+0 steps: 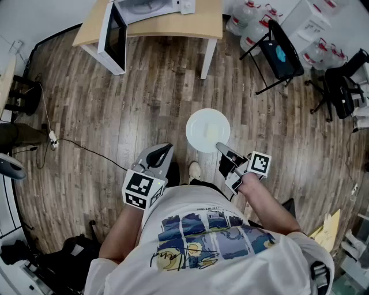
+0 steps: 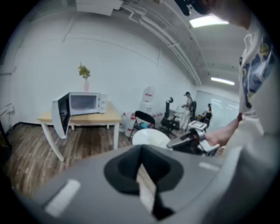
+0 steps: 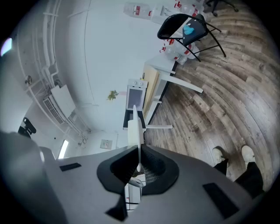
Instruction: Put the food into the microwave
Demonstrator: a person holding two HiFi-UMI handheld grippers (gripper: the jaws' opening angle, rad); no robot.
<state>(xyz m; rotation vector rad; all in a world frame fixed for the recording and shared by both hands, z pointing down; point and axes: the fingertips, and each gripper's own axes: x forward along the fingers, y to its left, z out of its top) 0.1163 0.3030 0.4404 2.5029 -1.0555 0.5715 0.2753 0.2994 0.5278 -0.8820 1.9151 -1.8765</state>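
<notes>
My right gripper [image 1: 219, 146] is shut on the near rim of a white plate [image 1: 206, 128], held level in front of me above the wooden floor. In the right gripper view that plate [image 3: 135, 124] shows edge-on, rising from between the jaws of the right gripper [image 3: 138, 164]. What lies on the plate is too pale to make out. The white microwave [image 1: 145, 8] stands on the wooden table [image 1: 196, 24] ahead, its door [image 1: 114, 38] swung open. My left gripper [image 1: 163, 153] hangs near my body, shut and empty. From the left gripper view the plate [image 2: 148, 136] is at right and the microwave [image 2: 83, 103] far left.
A black folding chair [image 1: 278, 53] and several water bottles [image 1: 249, 24] stand right of the table. An office chair [image 1: 345, 86] is at far right. A cable [image 1: 75, 147] runs across the floor at left. Bare floor lies between me and the table.
</notes>
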